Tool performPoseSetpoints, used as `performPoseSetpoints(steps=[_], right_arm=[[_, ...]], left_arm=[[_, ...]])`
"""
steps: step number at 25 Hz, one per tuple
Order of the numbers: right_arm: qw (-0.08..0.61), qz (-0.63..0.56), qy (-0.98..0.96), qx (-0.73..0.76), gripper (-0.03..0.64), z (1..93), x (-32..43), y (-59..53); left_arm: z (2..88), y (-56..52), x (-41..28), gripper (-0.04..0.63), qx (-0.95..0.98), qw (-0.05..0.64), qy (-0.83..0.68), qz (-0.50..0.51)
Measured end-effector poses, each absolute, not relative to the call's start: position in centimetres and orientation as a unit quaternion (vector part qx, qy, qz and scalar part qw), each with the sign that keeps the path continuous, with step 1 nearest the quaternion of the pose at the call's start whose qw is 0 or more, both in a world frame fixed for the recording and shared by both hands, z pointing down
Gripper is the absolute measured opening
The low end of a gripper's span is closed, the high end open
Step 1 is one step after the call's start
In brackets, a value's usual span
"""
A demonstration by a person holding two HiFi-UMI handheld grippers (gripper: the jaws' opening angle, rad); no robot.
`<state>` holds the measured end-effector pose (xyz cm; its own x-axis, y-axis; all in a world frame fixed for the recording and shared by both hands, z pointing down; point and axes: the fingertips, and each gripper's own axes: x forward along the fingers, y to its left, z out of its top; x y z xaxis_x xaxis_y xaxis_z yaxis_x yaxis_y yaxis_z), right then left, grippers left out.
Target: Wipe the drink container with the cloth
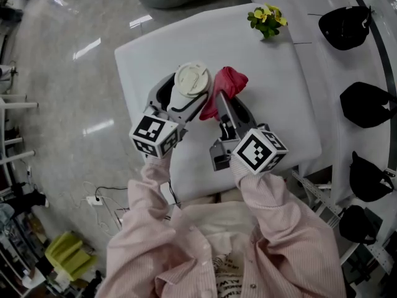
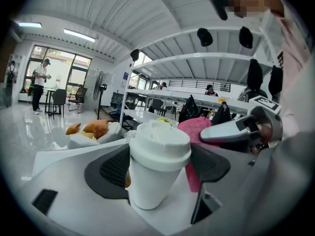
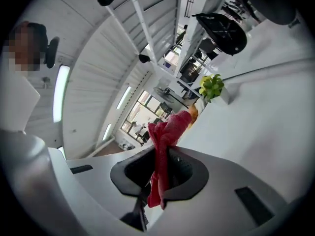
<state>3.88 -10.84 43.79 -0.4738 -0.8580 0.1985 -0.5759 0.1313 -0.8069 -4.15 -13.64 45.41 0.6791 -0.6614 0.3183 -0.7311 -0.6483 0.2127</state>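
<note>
Both jaw pairs: clenched, each on one thing.
Left gripper (image 2: 158, 170): black pads pressed the sides of the upright white lidded paper cup (image 2: 156, 167).
Right gripper (image 3: 165, 175): pinched the crumpled red cloth (image 3: 166, 131), which hung just beside the cup's right.
Underneath: square white table (image 1: 273, 98).

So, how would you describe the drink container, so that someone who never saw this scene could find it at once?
On the white table, follow the left hand-held gripper to its jaws. The cup is held between them: plain white, with a round white lid, unlike the red cloth beside it and the yellow flowers at the far edge.
</note>
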Motion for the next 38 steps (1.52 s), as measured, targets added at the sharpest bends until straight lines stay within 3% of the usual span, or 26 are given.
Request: performPoseSetpoints(steps=[15,38], right_arm=[[0.253,-0.484,0.712,-0.442,0.046,44.3,2.4,-12.0],[0.254,-0.493,0.711,-0.432,0.046,47.3,1.9,-12.2]], left_arm=[[45.5,-13.7,-4.2,0.388,0.902,0.17,-0.387,0.091],[45.7,-13.5,-4.1,0.384,0.899,0.175,-0.393,0.08]])
